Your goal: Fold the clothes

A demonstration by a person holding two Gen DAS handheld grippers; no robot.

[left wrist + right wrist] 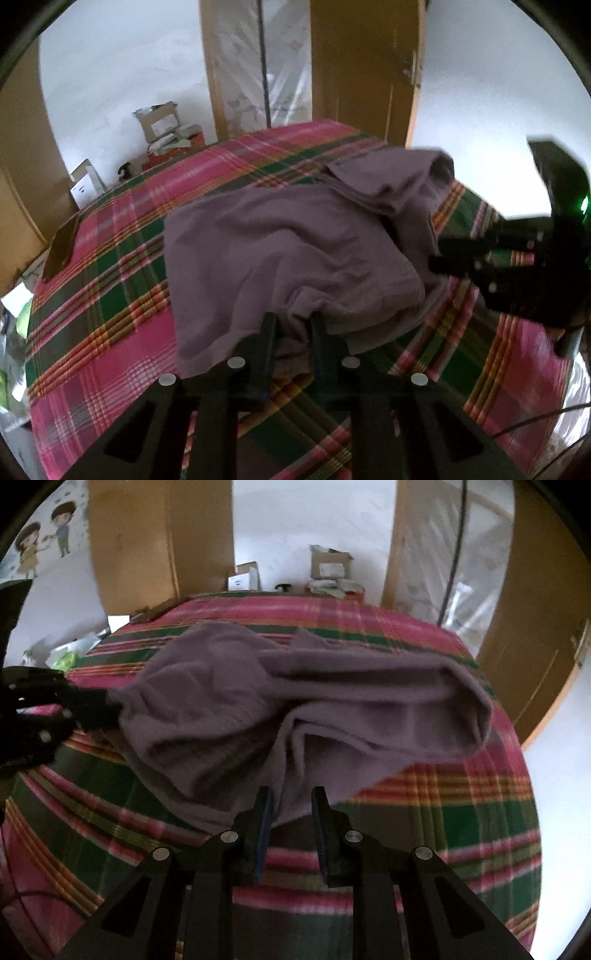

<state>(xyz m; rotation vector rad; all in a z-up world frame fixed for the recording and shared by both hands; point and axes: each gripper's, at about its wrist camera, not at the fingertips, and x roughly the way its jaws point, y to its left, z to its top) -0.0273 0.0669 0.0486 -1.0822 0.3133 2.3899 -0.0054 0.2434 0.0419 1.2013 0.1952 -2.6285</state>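
Note:
A mauve garment (295, 251) lies crumpled on a bed with a pink and green plaid cover (103, 295). My left gripper (293, 321) pinches the garment's near edge between its fingers. In the left wrist view my right gripper (439, 254) grips the garment's right side. The right wrist view shows the same garment (295, 709) bunched in folds, with my right gripper (291, 797) holding its near edge between the blue-lined pads (264, 823). My left gripper (107, 710) shows there at the left, clamped on the cloth.
Cardboard boxes (159, 122) and clutter stand past the bed's far end by a white wall. Wooden wardrobe doors (362, 70) stand behind. A dark flat object (61, 247) lies at the bed's left edge. A cable (535, 417) hangs at the lower right.

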